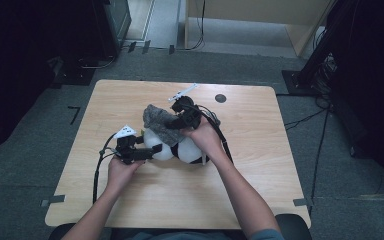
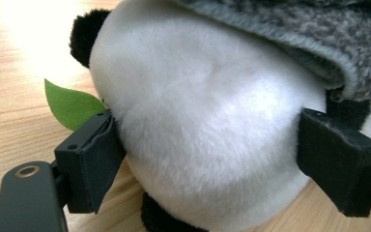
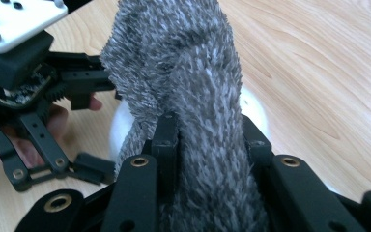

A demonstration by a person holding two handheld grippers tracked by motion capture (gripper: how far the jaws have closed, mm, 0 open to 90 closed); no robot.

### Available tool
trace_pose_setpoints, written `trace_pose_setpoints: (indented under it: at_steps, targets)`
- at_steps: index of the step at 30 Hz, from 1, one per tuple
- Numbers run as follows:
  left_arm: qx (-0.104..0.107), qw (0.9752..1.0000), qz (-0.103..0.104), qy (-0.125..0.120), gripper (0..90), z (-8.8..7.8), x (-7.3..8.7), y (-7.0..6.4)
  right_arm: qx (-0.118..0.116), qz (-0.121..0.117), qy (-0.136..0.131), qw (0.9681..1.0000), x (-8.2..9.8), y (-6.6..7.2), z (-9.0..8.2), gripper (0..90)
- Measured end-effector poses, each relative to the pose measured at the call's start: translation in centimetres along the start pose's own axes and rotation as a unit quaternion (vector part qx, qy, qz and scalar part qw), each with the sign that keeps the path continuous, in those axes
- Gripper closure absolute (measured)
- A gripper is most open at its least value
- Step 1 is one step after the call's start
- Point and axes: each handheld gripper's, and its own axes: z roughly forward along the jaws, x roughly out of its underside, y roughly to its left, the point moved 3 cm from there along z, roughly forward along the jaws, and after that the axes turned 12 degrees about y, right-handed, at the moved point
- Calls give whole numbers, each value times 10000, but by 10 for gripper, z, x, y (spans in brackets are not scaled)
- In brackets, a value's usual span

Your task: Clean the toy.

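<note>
panda plush [image 1: 172,150] clamped by left gripper [image 1: 150,151] mid-frame; grey fuzzy cloth [image 1: 159,119] pinched in right gripper [image 1: 176,123], draped partway over, not yet pulled down.

A plump plush panda toy of white and black fur [image 1: 172,149] is lying on its side near the middle of the pale wooden table, its round white body bulging to the left and its black parts showing to the right. A small green felt leaf [image 2: 70,104] is sticking out beside it. A shaggy grey fleece cloth [image 1: 159,120] is draping over the panda's far upper side, bunching upward into a thick fold.
</note>
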Motion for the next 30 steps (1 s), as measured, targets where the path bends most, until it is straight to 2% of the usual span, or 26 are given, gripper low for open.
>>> trace_pose_setpoints:
  at_steps: [9, 21, 30]
  targets:
    - [10, 10000, -22, -2, 137, 0, 0, 0, 215, 54, -45, 9997, 16, -10, -17, 664]
    - [29, 10000, -51, -48, 137, 1, 0, 0, 309, 182, -263, 9990, 38, -21, -42, 636]
    - [30, 10000, -57, -53, 137, 1, 0, 0, 191, 332, -475, 9981, 57, -33, -55, 617]
